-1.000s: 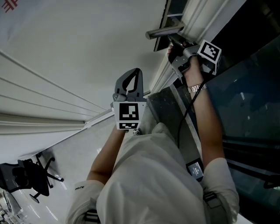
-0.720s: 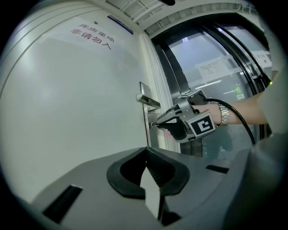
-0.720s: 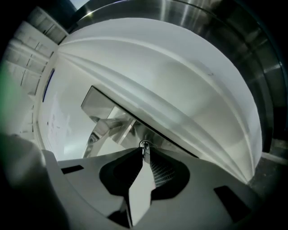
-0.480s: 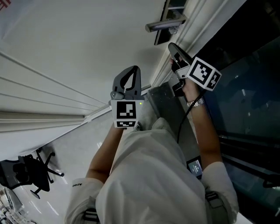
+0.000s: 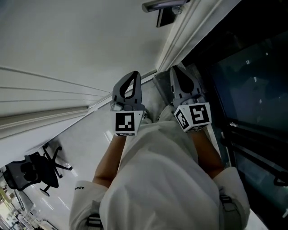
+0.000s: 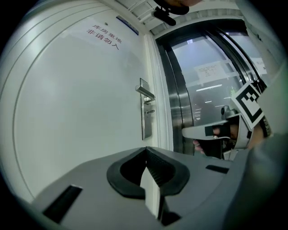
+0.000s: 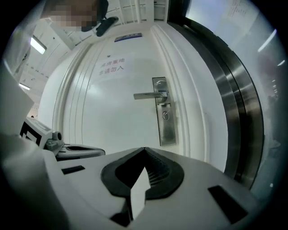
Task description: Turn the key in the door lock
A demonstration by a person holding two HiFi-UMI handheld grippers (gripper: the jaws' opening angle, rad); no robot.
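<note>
- Head view: my left claw [image 5: 134, 77] and right claw [image 5: 176, 74] sit side by side close to my chest, well apart from the white door [image 5: 81, 40]. Both look pinched narrow. The lever handle [image 5: 164, 5] just shows at the top edge.
- Left gripper view: my left jaws meet tip to tip with nothing between them. Across the gap stands the lock plate [image 6: 146, 123]. A small dark stub [image 6: 150, 111] juts out under the lever, and I take that for the key.
- Right gripper view: my right jaws have just been closing, and they meet now on nothing. The plate is almost dead ahead, and its round cylinder [image 7: 165, 116] sits below the lever. It is too small here for me to read how the key is turned.
- My call: with both claws empty and clear of the lock, I could be lining up to take the key, or drawn back after turning it. Either way, I want the right claw level, squared on the cylinder and under the lever. The left should stay out of its line.
</note>
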